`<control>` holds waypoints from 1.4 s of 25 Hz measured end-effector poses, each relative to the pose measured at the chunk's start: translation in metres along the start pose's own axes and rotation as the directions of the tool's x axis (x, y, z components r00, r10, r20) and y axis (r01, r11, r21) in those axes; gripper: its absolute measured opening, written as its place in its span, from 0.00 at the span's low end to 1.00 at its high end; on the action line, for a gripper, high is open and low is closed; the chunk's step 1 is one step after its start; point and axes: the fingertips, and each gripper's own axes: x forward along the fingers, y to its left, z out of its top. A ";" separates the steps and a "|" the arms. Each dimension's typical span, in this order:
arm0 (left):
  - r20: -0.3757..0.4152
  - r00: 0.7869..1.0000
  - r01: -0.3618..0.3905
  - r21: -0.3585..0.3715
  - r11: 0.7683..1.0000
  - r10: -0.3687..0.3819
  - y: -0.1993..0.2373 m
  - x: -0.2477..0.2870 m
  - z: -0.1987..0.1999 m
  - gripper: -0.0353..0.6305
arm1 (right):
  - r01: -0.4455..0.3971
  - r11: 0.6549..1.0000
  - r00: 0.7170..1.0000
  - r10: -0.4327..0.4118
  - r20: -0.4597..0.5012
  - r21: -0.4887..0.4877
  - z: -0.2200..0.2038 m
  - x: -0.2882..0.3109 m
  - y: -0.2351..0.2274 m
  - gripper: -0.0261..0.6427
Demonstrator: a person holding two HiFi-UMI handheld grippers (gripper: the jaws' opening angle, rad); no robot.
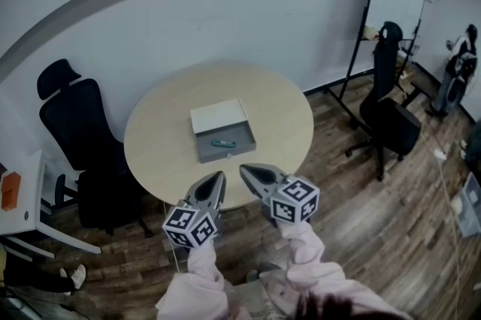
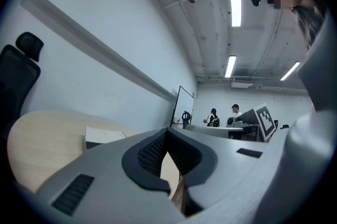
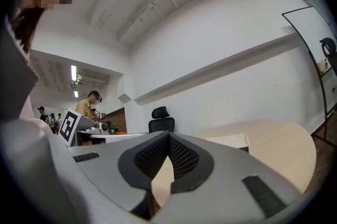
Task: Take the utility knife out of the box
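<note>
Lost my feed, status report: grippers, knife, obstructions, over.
Jaws shut, empty: left gripper, right gripper, at near edge of table. utility knife lying in open box, untouched. Nothing blocking the approach.

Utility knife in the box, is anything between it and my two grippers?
Nothing visible blocks it. The lid is open toward the far side and the utility knife lies uncovered in the box. Between it and the left gripper and right gripper there is only bare table and the box's low near wall.

The sleeves (image 1: 201, 270) are pale pink. The left gripper (image 1: 220, 176) and right gripper (image 1: 243, 169) are grey, with black ribbed pads (image 3: 152, 157) and black-and-white marker cubes (image 1: 294, 200).
</note>
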 end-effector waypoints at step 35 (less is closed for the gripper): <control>-0.029 0.997 -0.078 -0.048 0.996 0.077 0.088 0.093 0.000 0.06 | -0.056 0.997 0.997 0.059 -0.052 0.055 0.008 0.089 -0.104 0.04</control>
